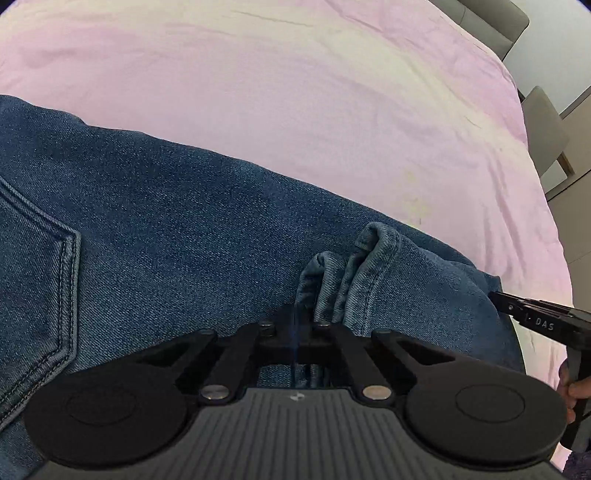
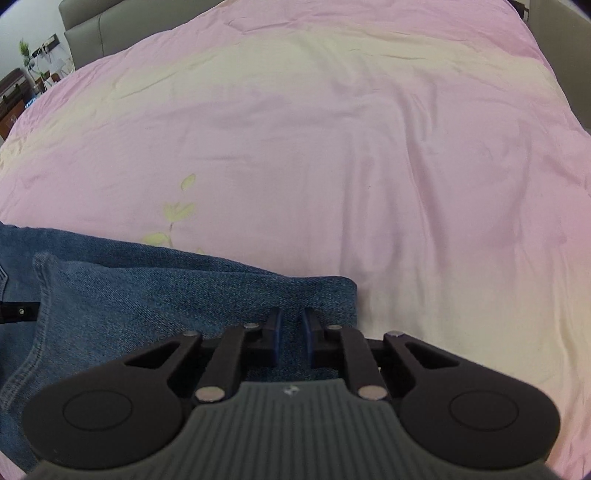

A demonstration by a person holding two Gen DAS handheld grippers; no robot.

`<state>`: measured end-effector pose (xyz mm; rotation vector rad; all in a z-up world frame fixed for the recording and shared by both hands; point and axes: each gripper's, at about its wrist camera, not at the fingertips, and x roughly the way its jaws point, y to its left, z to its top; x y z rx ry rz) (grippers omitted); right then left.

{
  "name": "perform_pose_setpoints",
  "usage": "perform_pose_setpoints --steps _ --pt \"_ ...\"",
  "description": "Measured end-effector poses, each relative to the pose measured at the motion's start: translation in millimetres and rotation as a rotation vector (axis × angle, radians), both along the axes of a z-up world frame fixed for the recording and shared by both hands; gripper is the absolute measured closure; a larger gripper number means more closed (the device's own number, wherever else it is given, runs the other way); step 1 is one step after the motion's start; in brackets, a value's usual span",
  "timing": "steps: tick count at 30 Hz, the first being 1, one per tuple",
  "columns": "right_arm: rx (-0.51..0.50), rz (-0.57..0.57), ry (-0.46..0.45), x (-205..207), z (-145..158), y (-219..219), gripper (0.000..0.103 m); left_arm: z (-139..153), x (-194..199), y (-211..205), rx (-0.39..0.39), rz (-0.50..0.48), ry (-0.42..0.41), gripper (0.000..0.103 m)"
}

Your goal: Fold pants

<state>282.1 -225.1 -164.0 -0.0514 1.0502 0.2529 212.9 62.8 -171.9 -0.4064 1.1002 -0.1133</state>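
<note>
A pink cotton bedsheet (image 2: 369, 147) covers the bed, lightly wrinkled, with a grey upholstered headboard (image 2: 96, 33) at the far end.

Nearest the left gripper (image 1: 295, 314), the jaws are fully together, pinching a bunched ridge of the blue denim pants (image 1: 166, 206); a puckered hem fold (image 1: 373, 254) rises just ahead and right of the tips. A stitched back pocket (image 1: 40, 266) lies to its left. The right gripper (image 2: 291, 325) has its jaws drawn narrow on the denim close to the cloth's right-hand edge (image 2: 352, 299); a thin strip of fabric sits between the pads, apparently clamped.

Judgement: both grips are being set for a fold. Each pinch should take all layers, and both tongs should lift together and level so the layers do not slide apart.

Beyond both tongs the sheet lies bare to the headboard, giving ample room to carry the cloth forward. Right of the right gripper is open sheet. A grey chair (image 1: 543, 133) stands off the bed's far right side, well apart.
</note>
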Motion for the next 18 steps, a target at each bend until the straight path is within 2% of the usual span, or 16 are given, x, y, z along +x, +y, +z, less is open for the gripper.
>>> perform_pose_setpoints --steps 3,6,9,10,11,13,15,18 --pt "-0.06 0.032 -0.036 -5.9 -4.8 12.1 0.095 4.1 -4.9 8.0 -0.04 0.014 -0.006 0.103" --pt "-0.054 0.035 -0.036 -10.2 -0.2 9.4 0.096 17.7 -21.8 14.1 -0.078 0.019 -0.036 0.102" --pt "-0.014 0.017 -0.04 -18.2 11.6 -0.3 0.095 30.4 -43.2 13.6 -0.141 -0.012 -0.047 0.09" --pt "0.0 0.015 -0.049 -22.1 16.5 -2.9 0.094 33.4 -49.7 12.2 -0.147 -0.019 -0.047 0.08" --pt "0.013 0.014 -0.058 -28.4 21.6 -5.9 0.094 35.7 -56.7 11.2 -0.148 -0.021 -0.046 0.075" --pt "0.028 0.015 -0.071 -43.2 29.8 -8.6 0.091 35.3 -66.0 11.3 -0.156 -0.02 -0.037 0.07" --pt "0.046 0.03 -0.071 -63.1 36.0 -9.1 0.084 33.4 -72.0 9.1 -0.173 -0.024 -0.019 0.069" --pt "0.05 0.045 -0.065 -93.8 41.3 -12.7 0.084 32.6 -80.1 1.6 -0.151 -0.046 -0.027 0.069"
